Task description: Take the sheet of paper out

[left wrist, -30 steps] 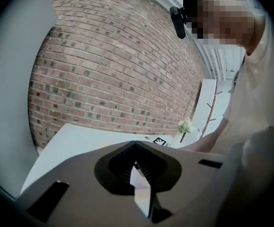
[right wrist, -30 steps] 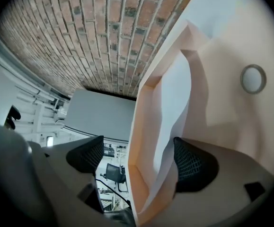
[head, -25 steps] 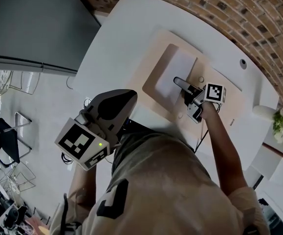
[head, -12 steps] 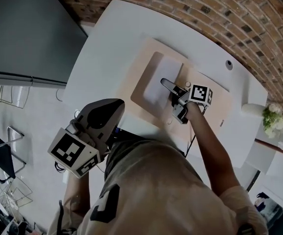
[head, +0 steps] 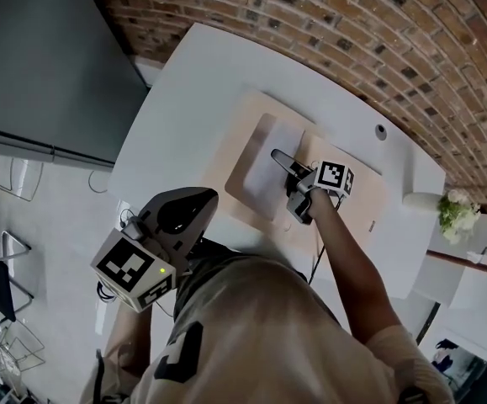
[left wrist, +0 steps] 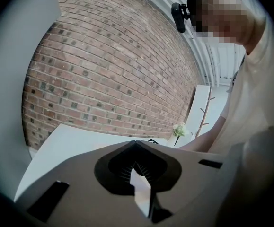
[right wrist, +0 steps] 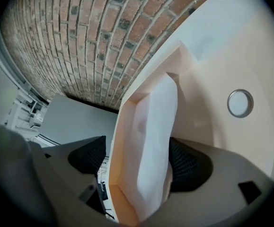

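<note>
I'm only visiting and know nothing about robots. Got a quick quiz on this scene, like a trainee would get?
1. True or false: the left gripper is held off the table, near the person's body.
2. Whose jaws straddle the sheet of paper? A: left gripper. B: right gripper.
3. Are the left gripper's jaws apart or together?
Key: 1 true; 2 B; 3 together.

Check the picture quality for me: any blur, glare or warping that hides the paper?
Right gripper view: the paper is close and soft, with little shading; the brick wall bends with the wide lens. Head view: sharp, even light, paper plain at the right gripper. Left gripper view: dark corners, no paper.
</note>
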A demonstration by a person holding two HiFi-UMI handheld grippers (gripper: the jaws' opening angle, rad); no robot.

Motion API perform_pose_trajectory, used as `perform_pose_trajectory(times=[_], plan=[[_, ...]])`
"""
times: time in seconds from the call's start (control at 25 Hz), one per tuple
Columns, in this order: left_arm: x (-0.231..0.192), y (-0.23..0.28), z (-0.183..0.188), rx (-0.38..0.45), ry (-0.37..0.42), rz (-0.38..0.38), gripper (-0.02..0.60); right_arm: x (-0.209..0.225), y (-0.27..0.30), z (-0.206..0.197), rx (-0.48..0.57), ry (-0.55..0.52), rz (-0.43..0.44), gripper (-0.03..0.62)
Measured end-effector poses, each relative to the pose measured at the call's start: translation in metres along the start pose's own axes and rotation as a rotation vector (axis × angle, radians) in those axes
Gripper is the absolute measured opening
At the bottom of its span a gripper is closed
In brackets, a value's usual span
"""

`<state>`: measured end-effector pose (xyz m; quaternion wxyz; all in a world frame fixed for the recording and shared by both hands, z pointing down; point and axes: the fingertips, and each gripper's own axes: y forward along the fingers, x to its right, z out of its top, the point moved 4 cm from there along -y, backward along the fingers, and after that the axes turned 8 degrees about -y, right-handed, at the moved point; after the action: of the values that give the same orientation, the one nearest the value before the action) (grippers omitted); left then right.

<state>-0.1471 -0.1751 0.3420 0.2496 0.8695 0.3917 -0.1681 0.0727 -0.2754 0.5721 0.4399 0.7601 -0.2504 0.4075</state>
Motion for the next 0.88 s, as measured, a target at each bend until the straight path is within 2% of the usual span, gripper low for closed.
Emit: perform_pose_trajectory(times=[0.12,0.16,0.2,0.24,0.36,0.52,0.72,0.88], plan=[[-0.005,-0.006,-0.001,-0.005,-0.009,0.000,0.014,0.006,-0.004,-0.006,-0.013,-0.006,-0.046,0.379],[-0.007,-0.006,0.000,-0.004,-0.008,0.000,0.014,0.010,-0.005,-0.006,-0.019,-0.023,-0.078,0.309],[-0.009,-0.006,0.001,0.001,-0.004,-0.001,0.014,0.013,-0.005,-0.005,-0.021,-0.041,-0.111,0.192],[-0.010,-0.006,0.003,0.007,-0.001,-0.006,0.014,0.016,-0.005,-0.004,-0.020,-0.055,-0.138,0.132],[-0.011,-0.007,0.004,0.012,-0.004,-0.022,0.014,0.021,-0.003,-0.006,-0.019,-0.053,-0.179,0.105],[-0.016,-0.012,0.002,0.001,-0.010,-0.036,0.014,0.027,-0.004,-0.010,-0.006,-0.038,-0.228,0.028],[-0.020,-0.015,0.001,-0.010,-0.003,-0.074,0.014,0.023,-0.005,-0.013,0.003,-0.043,-0.258,0.025],[-0.026,-0.014,0.001,-0.014,-0.011,-0.090,0.014,0.016,-0.011,-0.012,-0.016,-0.135,-0.293,0.025]])
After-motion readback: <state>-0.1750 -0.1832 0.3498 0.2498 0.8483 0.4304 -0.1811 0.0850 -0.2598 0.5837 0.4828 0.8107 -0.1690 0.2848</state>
